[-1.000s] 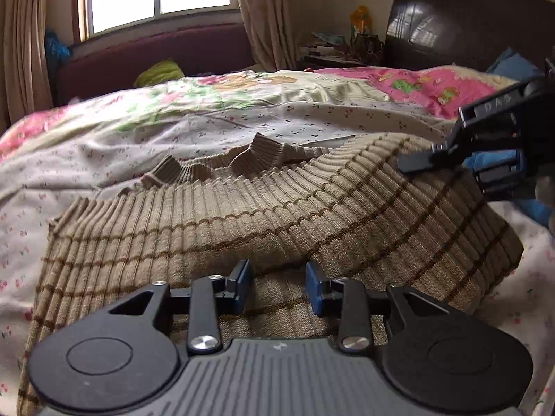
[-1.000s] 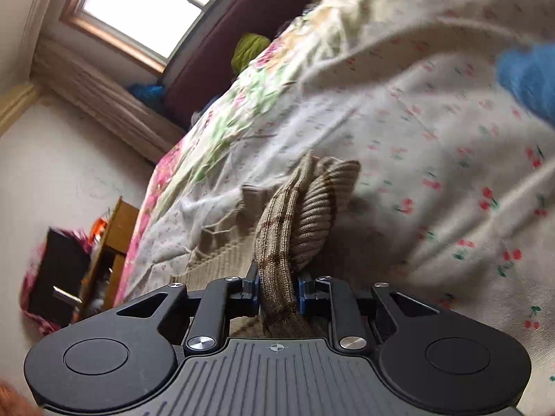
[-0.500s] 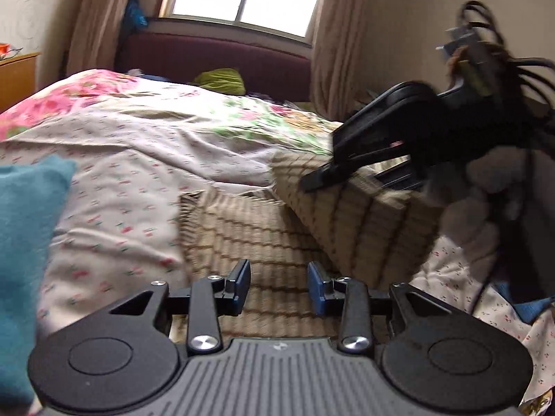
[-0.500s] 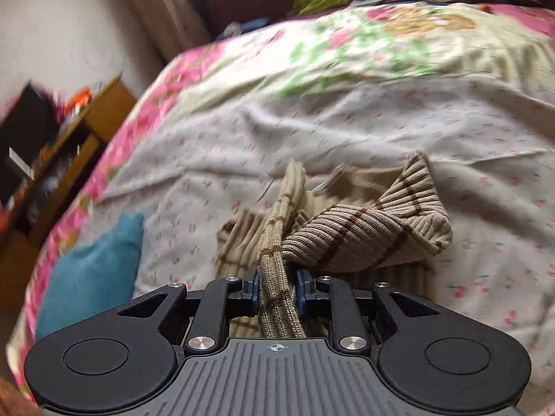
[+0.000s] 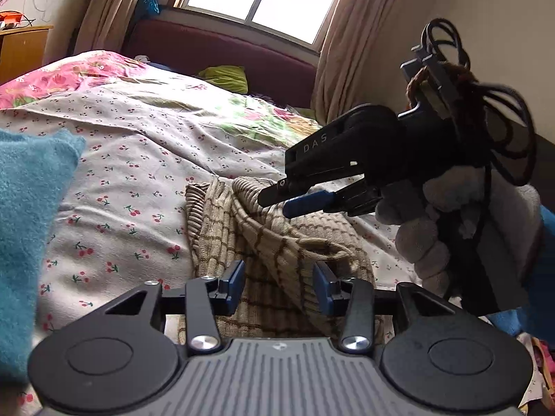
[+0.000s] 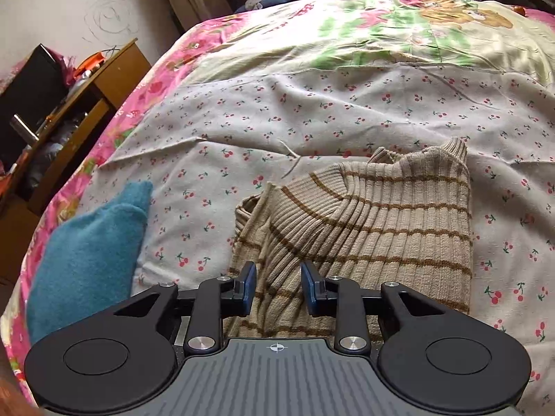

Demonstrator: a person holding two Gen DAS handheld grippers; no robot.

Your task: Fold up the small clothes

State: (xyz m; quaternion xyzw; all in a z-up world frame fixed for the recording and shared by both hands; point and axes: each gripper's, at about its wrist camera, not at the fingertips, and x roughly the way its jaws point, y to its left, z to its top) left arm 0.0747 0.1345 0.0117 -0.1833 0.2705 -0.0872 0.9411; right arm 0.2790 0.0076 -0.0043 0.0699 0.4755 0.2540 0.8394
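Letting go of the fold: both sets of jaws parted over the striped sweater

The right gripper (image 6: 276,287) has just been opening: its jaws stand apart with the ribbed sweater (image 6: 374,228) lying slack between and beyond them, no pad pressing on it. The left gripper (image 5: 277,286) has likewise been opening, its jaws wide over the knit, which runs on ahead of them in a doubled-over heap on the bed (image 6: 312,114). Judged from this, the fold has been laid and the release is in hand. To do it well, spread the jaws fully before backing away, and draw straight back so no pad snags a rib and drags the top layer askew. A blue cloth (image 6: 86,253) lies off to the left of the jaws, apart from the sweater; keep clear of it.
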